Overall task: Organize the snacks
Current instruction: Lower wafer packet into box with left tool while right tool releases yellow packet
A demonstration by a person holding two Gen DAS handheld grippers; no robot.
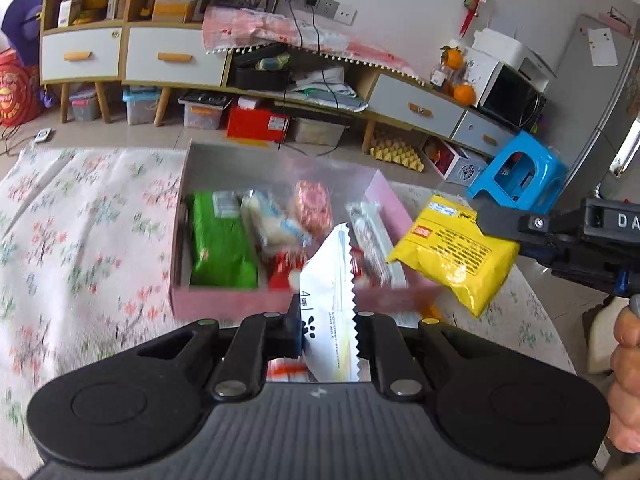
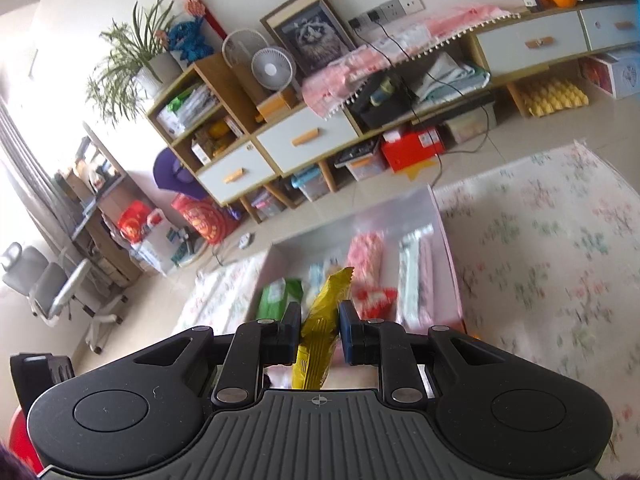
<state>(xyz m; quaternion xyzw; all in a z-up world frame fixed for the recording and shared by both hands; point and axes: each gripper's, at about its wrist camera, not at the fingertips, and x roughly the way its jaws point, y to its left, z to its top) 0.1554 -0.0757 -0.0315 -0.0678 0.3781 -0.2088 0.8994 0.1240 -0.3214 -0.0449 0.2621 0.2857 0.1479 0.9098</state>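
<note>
Several snacks already lay in the pink box [image 1: 224, 300] at mid-frame. Two remained outside it: the left gripper [image 1: 328, 332] was clamped on a white packet [image 1: 332, 300] at lower centre, and the right gripper [image 2: 320, 332] pinched a yellow packet [image 1: 452, 256] just right of the box.

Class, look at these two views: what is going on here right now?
A person holding two grippers is sorting snacks into a pink box on a flowered tablecloth. The left gripper is shut on a white packet with a zigzag edge. The right gripper is shut on a yellow packet, held just beside the box. Inside lie a green packet and several other snacks.
</note>
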